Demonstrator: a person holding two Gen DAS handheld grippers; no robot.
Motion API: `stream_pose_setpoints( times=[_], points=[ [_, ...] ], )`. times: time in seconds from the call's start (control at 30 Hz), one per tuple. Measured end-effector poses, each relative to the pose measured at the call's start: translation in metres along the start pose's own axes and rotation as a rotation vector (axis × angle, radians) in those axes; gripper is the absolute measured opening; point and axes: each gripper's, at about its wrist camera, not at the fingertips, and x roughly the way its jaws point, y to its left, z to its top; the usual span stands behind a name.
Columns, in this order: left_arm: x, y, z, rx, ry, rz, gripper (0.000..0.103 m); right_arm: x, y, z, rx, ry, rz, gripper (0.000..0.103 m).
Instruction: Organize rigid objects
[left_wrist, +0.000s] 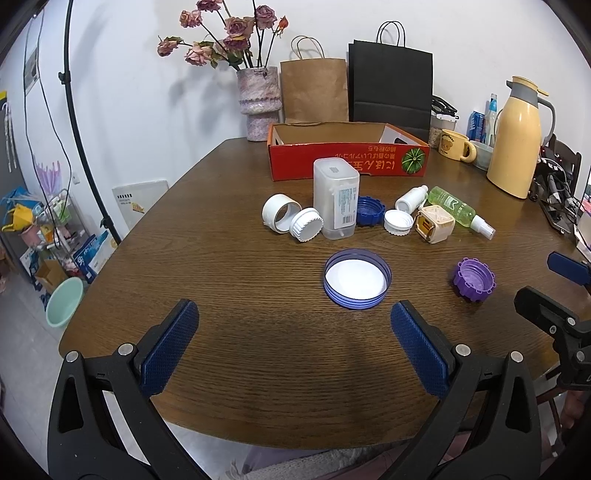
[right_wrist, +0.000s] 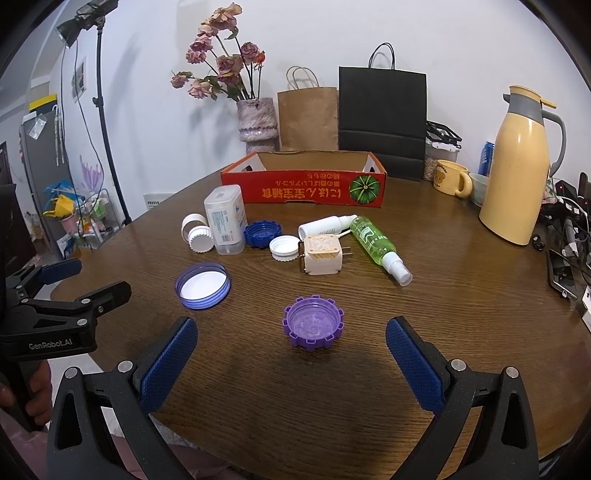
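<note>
With both grippers spread wide and empty, the purple cap (right_wrist: 313, 326) lies open side up on the surface (right_wrist: 461, 314) directly ahead of the right gripper (right_wrist: 291, 363), nearer to it than the left gripper (left_wrist: 294, 341), which faces the blue lid (left_wrist: 357, 283).

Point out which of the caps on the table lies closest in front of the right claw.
The purple toothed cap. It sits open side up just ahead of the open right claw; the wide blue-rimmed lid lies off left, and the other caps are farther back.

Scattered caps (left_wrist: 357, 283), bottles (left_wrist: 458, 211) on table (left_wrist: 221, 258)
</note>
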Motion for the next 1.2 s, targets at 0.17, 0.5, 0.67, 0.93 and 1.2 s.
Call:
stream_pose_setpoints(
  times=[0.17, 0.5, 0.67, 0.93, 1.2],
  points=[
    [0.001, 0.001, 0.0, 0.0, 0.002, 0.0, 0.103, 0.001, -0.001, 0.0, 0.001, 0.002, 0.002, 0.103],
    [0.003, 0.0, -0.001, -0.001, 0.005, -0.001, 0.103, 0.004, -0.001, -0.001, 0.001, 0.005, 0.004, 0.103],
    [0.004, 0.0, -0.003, -0.002, 0.008, -0.003, 0.103, 0.005, -0.001, -0.003, 0.002, 0.009, 0.006, 0.103],
    [0.01, 0.0, -0.001, -0.001, 0.032, -0.012, 0.103, 0.014, -0.004, -0.004, -0.004, 0.034, 0.021, 0.103],
    [0.034, -0.007, 0.002, -0.002, 0.096, -0.038, 0.103, 0.053, -0.005, -0.003, -0.033, 0.14, 0.026, 0.086]
  ],
)
